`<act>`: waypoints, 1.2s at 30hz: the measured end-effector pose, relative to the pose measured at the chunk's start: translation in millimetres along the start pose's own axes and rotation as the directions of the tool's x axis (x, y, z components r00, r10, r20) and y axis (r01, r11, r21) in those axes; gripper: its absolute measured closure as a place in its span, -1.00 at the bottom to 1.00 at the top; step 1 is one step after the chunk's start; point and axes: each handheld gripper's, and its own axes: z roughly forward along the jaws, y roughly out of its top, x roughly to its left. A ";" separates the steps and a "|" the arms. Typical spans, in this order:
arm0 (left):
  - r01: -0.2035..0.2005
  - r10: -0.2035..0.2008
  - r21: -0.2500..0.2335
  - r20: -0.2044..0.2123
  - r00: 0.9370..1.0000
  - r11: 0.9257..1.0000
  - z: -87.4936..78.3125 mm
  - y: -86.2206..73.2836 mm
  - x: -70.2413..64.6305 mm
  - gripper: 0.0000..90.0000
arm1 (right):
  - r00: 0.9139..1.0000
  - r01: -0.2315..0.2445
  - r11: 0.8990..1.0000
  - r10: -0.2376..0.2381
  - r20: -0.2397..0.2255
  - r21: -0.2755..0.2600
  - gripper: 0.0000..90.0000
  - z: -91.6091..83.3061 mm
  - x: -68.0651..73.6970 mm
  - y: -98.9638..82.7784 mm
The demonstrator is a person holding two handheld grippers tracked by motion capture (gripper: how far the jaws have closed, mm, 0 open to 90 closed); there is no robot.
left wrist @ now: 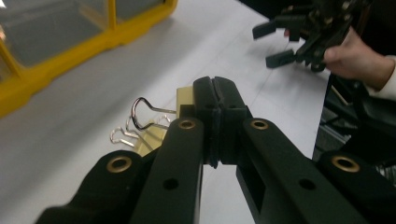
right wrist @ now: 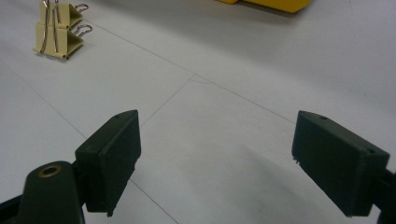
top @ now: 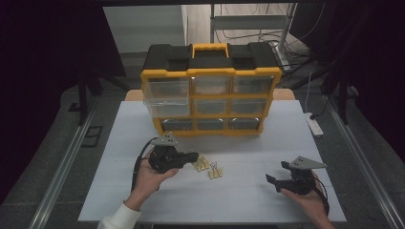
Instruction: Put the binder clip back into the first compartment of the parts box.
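L gripper [left wrist: 215, 93] fingers together, binder clips [top: 207, 166] just beside; R gripper [right wrist: 233, 158] fingers apart.

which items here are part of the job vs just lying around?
In the job:
- left hand-held gripper, jaws shut, seemingly on a cream binder clip with wire handles
- two more cream binder clips on the table
- yellow-and-black drawer organiser with clear plastic drawers, top-left drawer pulled out

Lying about:
- right hand-held gripper, open, holding nothing
- white power strip at the white table's right edge
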 end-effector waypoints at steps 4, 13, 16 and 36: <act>-0.006 0.006 -0.041 0.003 1.000 0.999 -7.9 4.5 -3.4 0.98 | 1.000 -0.002 1.000 0.002 0.002 0.000 -0.65 0.0 -0.3 0.0; -0.033 0.032 -0.138 -0.005 0.999 0.990 -26.7 17.9 -17.0 0.98 | 1.000 -0.009 1.000 0.009 0.005 -0.003 -0.65 -0.8 -0.5 0.3; -0.037 0.038 -0.158 0.004 0.999 0.987 -30.8 21.7 -19.4 0.98 | 1.000 -0.008 1.000 0.008 0.005 -0.004 -0.65 -0.8 -0.1 0.3; -0.043 0.044 -0.324 -0.002 0.999 0.945 -67.3 58.6 -22.2 0.98 | 1.000 -0.006 1.000 0.007 0.029 -0.005 -0.65 -3.2 0.6 0.3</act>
